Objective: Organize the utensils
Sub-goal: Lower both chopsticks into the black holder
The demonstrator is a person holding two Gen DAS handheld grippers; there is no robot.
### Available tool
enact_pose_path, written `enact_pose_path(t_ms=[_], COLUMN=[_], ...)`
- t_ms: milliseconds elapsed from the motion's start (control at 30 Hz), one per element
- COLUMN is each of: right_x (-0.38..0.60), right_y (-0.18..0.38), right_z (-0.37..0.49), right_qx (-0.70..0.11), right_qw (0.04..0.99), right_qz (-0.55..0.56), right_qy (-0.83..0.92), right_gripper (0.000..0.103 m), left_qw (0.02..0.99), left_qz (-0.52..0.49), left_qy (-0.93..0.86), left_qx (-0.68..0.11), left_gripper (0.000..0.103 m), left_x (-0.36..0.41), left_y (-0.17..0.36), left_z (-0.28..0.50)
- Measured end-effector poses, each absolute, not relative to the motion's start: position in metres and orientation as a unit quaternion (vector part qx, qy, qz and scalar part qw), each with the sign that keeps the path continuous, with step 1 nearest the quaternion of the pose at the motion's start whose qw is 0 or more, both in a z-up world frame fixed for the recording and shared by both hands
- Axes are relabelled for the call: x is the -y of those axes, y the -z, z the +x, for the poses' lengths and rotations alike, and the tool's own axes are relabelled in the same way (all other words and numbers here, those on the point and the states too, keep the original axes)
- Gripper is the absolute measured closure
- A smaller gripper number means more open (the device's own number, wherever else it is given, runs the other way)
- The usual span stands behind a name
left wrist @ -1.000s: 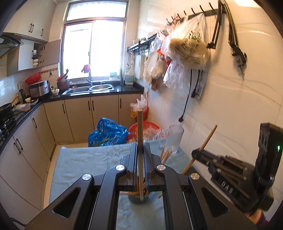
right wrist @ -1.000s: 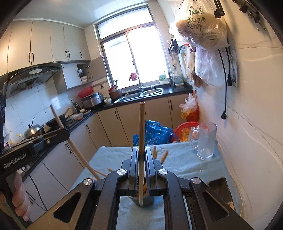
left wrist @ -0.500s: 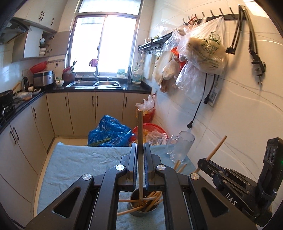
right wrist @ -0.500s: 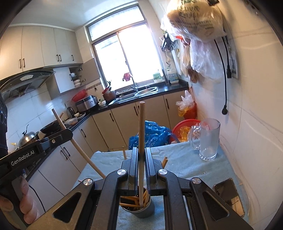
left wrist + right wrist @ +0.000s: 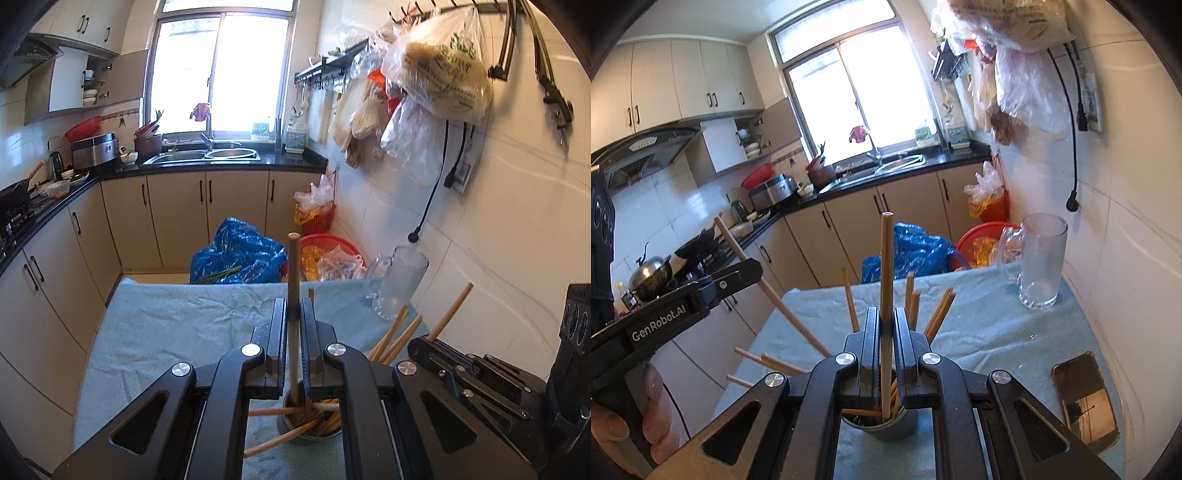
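Note:
A grey metal cup [image 5: 312,430] [image 5: 882,426] stands on the light blue cloth [image 5: 166,328], with several wooden chopsticks fanned out of it. My left gripper [image 5: 293,306] is shut on one upright chopstick [image 5: 294,266] whose lower end sits inside the cup. My right gripper [image 5: 885,314] is likewise shut on an upright chopstick [image 5: 886,266] that dips into the same cup. In the left wrist view the right gripper's body [image 5: 476,369] is close on the right, its chopstick [image 5: 452,310] slanting up. In the right wrist view the left gripper's body [image 5: 683,299] is at the left, held by a hand [image 5: 653,417].
A glass mug [image 5: 400,288] [image 5: 1039,262] stands at the far right of the table, near the tiled wall. A phone [image 5: 1084,398] lies on the cloth at the right edge. Beyond the table are a blue bag [image 5: 240,254] and red baskets on the floor.
Both grippers have sunk toward the table with their chopsticks. The cup has come into fuller view beneath the jaws, and both chopsticks' lower ends now reach into it.

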State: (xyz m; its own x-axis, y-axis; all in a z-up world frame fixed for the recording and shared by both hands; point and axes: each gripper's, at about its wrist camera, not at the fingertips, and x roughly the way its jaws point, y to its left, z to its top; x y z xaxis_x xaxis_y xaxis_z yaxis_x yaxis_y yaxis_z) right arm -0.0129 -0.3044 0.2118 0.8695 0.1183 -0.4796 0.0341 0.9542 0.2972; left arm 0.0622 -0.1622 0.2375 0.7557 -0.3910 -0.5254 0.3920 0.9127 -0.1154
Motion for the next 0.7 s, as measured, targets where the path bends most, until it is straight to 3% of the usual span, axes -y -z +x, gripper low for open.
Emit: enact_pose_path(t_ms=[700], right_x=[0.289], right_y=[-0.169], right_z=[0.000], right_qx=[-0.305], right_qw=[0.943], right_qz=[0.130], right_qy=[-0.028], right_gripper=[0.095], left_qw=[0.918], left_qz=[0.035], left_qy=[0.209], left_qx=[-0.336], left_gripper=[0.097], left_x=[0.168], left_y=[-0.188], left_z=[0.068])
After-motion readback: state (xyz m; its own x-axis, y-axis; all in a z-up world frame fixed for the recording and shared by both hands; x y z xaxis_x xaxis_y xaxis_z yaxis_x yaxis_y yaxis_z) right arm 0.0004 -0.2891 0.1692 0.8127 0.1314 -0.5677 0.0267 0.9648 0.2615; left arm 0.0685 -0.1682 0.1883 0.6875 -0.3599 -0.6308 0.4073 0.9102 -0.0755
